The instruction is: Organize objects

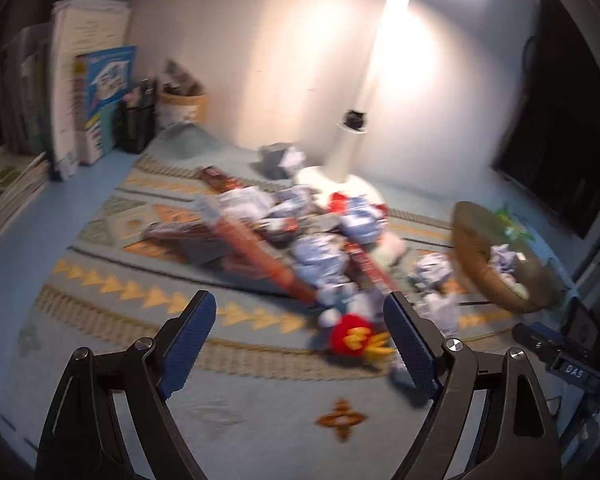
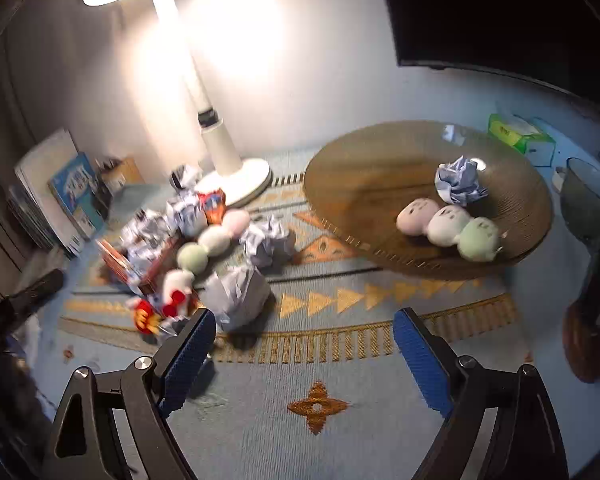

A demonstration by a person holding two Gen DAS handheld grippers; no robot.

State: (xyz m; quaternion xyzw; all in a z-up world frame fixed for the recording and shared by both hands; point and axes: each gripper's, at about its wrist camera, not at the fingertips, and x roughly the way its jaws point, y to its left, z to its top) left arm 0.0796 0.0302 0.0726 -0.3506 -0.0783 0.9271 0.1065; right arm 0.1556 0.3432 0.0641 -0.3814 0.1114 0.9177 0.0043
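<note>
Patterned blue mat (image 2: 380, 380), lit lamp (image 2: 220, 148), left gripper (image 1: 300, 336), right gripper (image 2: 304, 344), both apart, empty.

My pads (image 2: 192, 356) look like rough blue rubber, the mat (image 2: 340, 432) is matt woven cloth, the bowl (image 2: 340, 168) is ribbed translucent brown plastic, holding crumpled paper (image 2: 458, 180).

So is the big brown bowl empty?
No, the bowl holds a crumpled paper ball and a soft toy of three round balls.
</note>
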